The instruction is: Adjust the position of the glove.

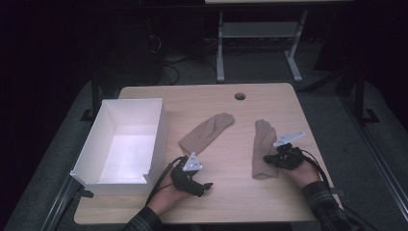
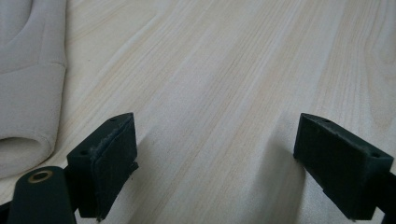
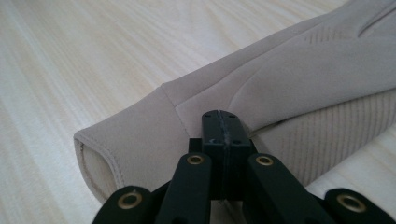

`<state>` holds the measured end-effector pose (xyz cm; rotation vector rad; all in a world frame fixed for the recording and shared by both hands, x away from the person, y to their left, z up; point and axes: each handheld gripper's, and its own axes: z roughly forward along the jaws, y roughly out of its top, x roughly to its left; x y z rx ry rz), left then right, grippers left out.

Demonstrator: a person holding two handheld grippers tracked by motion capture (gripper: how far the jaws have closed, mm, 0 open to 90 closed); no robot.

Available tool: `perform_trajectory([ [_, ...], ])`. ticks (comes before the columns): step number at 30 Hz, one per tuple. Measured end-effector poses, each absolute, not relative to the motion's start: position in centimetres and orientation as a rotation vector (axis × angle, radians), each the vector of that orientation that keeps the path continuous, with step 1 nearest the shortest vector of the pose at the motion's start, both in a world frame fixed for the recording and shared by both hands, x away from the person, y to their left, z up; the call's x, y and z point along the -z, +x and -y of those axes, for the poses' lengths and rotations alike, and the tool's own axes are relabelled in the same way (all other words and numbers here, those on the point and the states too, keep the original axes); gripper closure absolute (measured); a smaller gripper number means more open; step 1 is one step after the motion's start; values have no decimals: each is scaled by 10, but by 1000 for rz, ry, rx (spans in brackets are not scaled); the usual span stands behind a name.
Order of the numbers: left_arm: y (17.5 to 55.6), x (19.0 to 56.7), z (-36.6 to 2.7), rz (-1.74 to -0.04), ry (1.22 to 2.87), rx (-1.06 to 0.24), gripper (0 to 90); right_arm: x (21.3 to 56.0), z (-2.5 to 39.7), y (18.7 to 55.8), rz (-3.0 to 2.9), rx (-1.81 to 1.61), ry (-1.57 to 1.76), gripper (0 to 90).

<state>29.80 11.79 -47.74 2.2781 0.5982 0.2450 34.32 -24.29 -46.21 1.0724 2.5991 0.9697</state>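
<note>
Fingers of right gripper (image 3: 223,122) clench right glove (image 1: 263,149); left gripper (image 2: 215,163) spread, box (image 1: 91,159) beside.

In the left gripper view, the left glove (image 2: 28,84) is cut off by the picture's edge. In the right gripper view, the right hand-held gripper (image 3: 223,135) hides part of the right glove (image 3: 299,84), so any pinched fabric cannot be told.

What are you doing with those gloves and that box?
A person at a wooden table holds a hand-held gripper in each hand. The right hand-held gripper has its jaws closed against the cuff end of one beige glove; whether it pinches the fabric is unclear. The left hand-held gripper is open over bare wood, beside the other glove. An open white box sits at the left with nothing in it.
</note>
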Motion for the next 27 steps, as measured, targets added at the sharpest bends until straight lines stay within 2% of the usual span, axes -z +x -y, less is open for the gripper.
perform_trajectory([
  [27, 298, 478, -118, -602, 2271, -244, 126, 460, 228, 288, -2725, -993, 954, 899],
])
